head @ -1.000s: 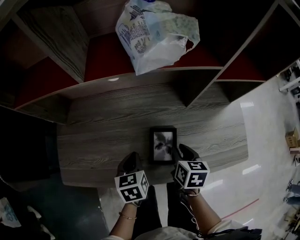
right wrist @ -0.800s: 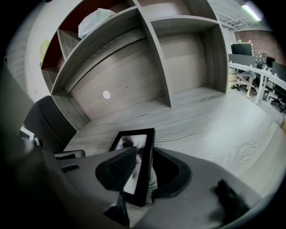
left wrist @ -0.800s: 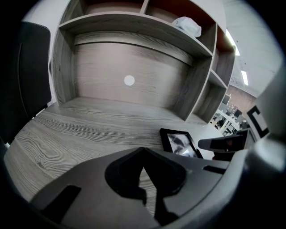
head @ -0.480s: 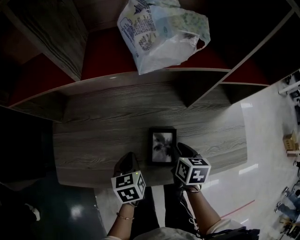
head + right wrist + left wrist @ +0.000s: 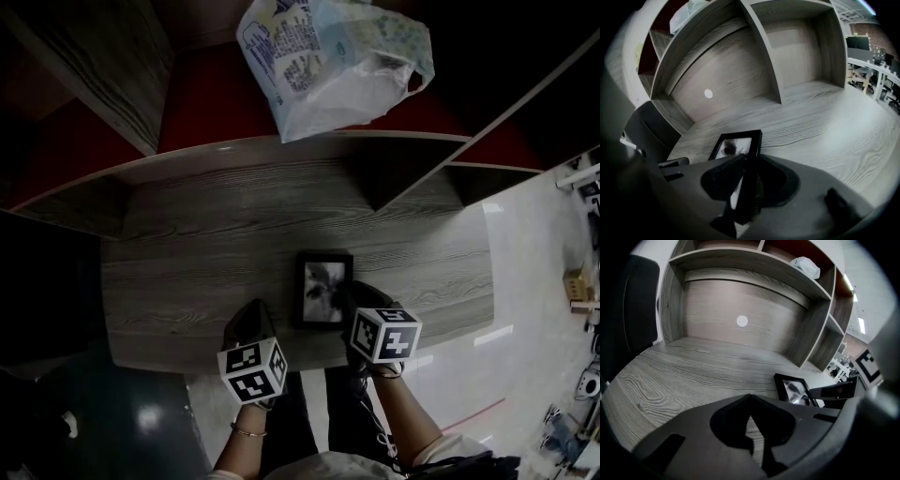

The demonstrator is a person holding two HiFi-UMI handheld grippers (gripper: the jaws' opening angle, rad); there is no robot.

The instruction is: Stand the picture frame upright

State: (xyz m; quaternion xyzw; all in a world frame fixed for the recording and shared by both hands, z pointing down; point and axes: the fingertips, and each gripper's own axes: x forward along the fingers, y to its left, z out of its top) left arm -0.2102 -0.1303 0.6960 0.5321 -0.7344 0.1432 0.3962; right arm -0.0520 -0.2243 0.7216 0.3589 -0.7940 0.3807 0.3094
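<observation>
**Right gripper on frame edge; frame lying flat**

Picture frame (image 5: 323,289) lies face up on the grey wood-grain desk (image 5: 187,253), close to its front edge and between the two grippers. Black border, dark print behind the glass.

Right gripper (image 5: 362,302): in the right gripper view the jaws are clamped on the frame's (image 5: 735,144) right-hand border, the black edge running straight down between them. Cannot tell whether that edge is off the desk.

Left gripper (image 5: 251,324): low over the desk just left of the frame, not touching it. In the left gripper view its jaws (image 5: 750,400) are closed together with nothing in them, only a thin slit of desk showing.

White plastic bag (image 5: 328,61) sits on the shelf above the desk.
</observation>
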